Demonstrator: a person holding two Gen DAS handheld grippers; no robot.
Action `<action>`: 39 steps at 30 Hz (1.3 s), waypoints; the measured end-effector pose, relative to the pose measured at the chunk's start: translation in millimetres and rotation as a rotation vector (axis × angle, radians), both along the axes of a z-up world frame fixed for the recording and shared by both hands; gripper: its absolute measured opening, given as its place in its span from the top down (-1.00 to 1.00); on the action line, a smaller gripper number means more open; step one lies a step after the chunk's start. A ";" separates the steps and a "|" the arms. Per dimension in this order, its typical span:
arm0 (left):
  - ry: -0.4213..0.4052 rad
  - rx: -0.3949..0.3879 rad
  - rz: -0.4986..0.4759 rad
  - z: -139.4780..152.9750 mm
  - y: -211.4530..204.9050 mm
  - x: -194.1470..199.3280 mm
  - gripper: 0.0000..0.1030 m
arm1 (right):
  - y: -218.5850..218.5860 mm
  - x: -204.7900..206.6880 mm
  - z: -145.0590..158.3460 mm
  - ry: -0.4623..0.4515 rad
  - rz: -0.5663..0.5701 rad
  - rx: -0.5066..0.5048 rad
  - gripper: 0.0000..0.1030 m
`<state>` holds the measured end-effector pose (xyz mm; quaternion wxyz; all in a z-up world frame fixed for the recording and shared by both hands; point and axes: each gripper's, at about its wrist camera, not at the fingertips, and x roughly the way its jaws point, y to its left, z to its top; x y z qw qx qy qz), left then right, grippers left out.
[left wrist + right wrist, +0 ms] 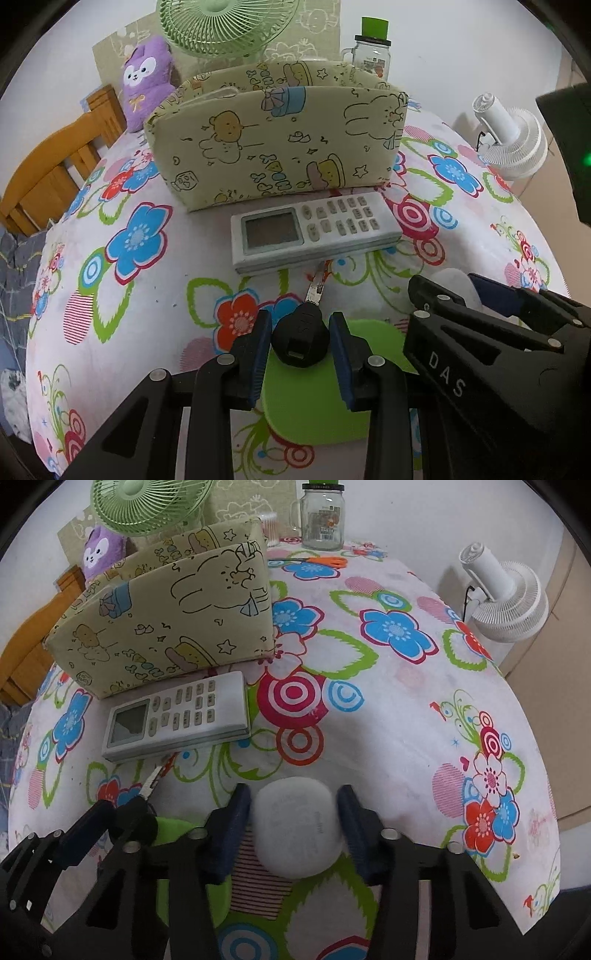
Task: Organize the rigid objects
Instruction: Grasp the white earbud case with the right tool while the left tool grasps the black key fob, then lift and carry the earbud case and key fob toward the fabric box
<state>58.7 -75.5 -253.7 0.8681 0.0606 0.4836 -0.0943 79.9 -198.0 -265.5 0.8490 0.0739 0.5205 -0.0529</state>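
Two jaws pinching: left gripper (pixel 300 334) on black key (pixel 301 338), right gripper (pixel 293 821) on white case (pixel 297 830), lettering unreadable.

Black-headed key (pixel 301 338): flat on the counter, blade toward the white remote (pixel 314 230), which lies face up before the patterned fabric box (pixel 273 147). White rounded case (pixel 299 829): near the key.

Both my grippers point steeply down at the near edge of the table, side by side and close together. My left gripper (pixel 300 343) has its blue pads clamped on the black head of a key (pixel 301 338), one pad on each side. My right gripper (pixel 295 823), just to its right, has drawn its jaws in around a white rounded case (pixel 299 830); both pads sit against its sides.
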 end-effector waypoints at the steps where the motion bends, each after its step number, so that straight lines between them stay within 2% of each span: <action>1: 0.005 -0.003 0.002 0.0 -0.7 1.1 0.38 | -0.8 0.9 0.1 0.002 -0.002 0.003 0.01; 8: 0.044 -0.042 0.019 1.4 -2.7 9.2 0.38 | -1.7 5.5 7.5 -0.014 0.011 -0.013 0.02; 13: 0.040 -0.046 0.029 10.3 -2.5 8.4 0.38 | 0.6 5.7 17.7 -0.024 0.031 -0.002 0.01; 39: -0.088 -0.074 0.045 99.9 3.3 -17.0 0.38 | 7.4 -20.9 113.6 -0.160 0.053 -0.028 0.01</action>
